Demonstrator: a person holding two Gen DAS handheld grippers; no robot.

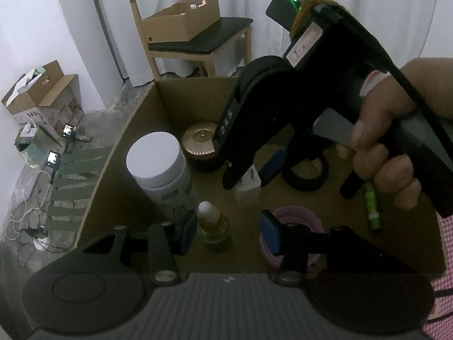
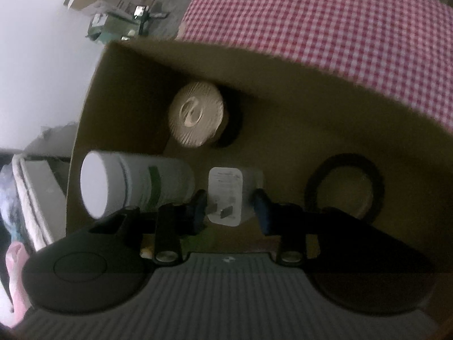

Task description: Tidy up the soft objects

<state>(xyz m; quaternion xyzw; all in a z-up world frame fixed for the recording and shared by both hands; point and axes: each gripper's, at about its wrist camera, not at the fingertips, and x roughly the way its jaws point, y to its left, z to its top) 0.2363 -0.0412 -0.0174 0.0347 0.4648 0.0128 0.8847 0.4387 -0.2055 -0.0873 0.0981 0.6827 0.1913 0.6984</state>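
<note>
**Crowded box, knock-over risk around the white charger**

Right hand-held gripper (image 2: 229, 208) is spread, pads either side of the white charger (image 2: 230, 195) on the cardboard box (image 2: 90, 107) floor, not pinching. Closing skewed could tip it or nudge the white bottle (image 2: 133, 187) just beside. Left hand-held gripper (image 1: 228, 232) is spread over the dropper bottle (image 1: 212, 222); the two could collide.

I read "DAS" in pale letters on the black body of the right tool (image 1: 243, 167). Print on the white charger (image 2: 226, 195) is too blurred to read.
</note>
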